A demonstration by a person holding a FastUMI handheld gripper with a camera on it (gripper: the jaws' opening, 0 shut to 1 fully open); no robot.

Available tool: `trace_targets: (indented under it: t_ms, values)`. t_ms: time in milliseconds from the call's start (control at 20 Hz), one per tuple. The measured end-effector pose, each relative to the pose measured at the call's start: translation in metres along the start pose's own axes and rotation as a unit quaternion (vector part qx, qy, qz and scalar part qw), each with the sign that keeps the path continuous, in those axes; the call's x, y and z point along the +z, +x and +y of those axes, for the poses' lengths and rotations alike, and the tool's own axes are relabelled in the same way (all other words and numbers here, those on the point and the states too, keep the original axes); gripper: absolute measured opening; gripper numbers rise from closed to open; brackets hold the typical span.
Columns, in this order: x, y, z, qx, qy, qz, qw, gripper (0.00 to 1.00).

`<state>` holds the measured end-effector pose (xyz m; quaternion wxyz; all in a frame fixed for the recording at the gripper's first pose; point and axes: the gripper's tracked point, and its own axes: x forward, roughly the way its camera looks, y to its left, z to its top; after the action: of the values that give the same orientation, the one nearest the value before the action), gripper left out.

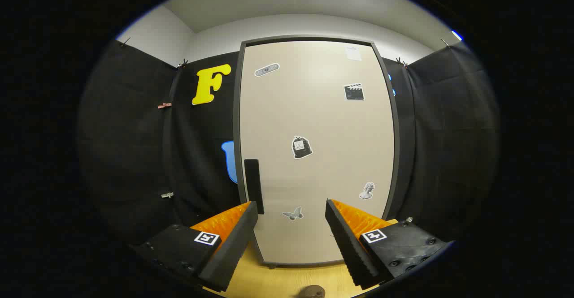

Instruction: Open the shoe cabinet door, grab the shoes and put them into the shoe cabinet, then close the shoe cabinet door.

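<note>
Two fingers of the gripper (291,208) reach forward with a wide gap between them, released and pressing on nothing. Through that gap shows the lower part of the shoe cabinet door (316,123), which stands shut just ahead of the fingertips, filling its dark frame (237,110) from top to bottom.

On the door's left side, near its edge, is a dark upright handle (254,185). The left fingertip (246,213) sits close by the handle's lower end; whether it touches cannot be told.

Several stickers are spread over the pale door: an oblong one (267,70) at the upper left, a clapperboard (354,92) at the upper right with a pale paper label (353,53) above it, a dark bag-shaped one (302,147) around the middle, a small bust (367,191) at the lower right, and a butterfly (293,213) low down between the fingers.

The cabinet stands on a light wooden floor (287,280), which shows near, under the fingers. A small round brownish thing (311,292) lies on that floor at the nearest point, too cut off to tell what it is.

Black cloth (134,145) hangs left and right of the cabinet, held up by small clips (164,105), with a white wall (309,24) and ceiling beyond and above it.
</note>
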<state>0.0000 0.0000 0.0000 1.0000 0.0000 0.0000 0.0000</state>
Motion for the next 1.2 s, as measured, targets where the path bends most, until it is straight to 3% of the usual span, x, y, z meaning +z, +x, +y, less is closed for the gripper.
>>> trace_targets:
  t_ms: [1200]
  values:
    - [-0.004, 0.019, 0.017, 0.015, -0.007, 0.007, 1.000, 0.99]
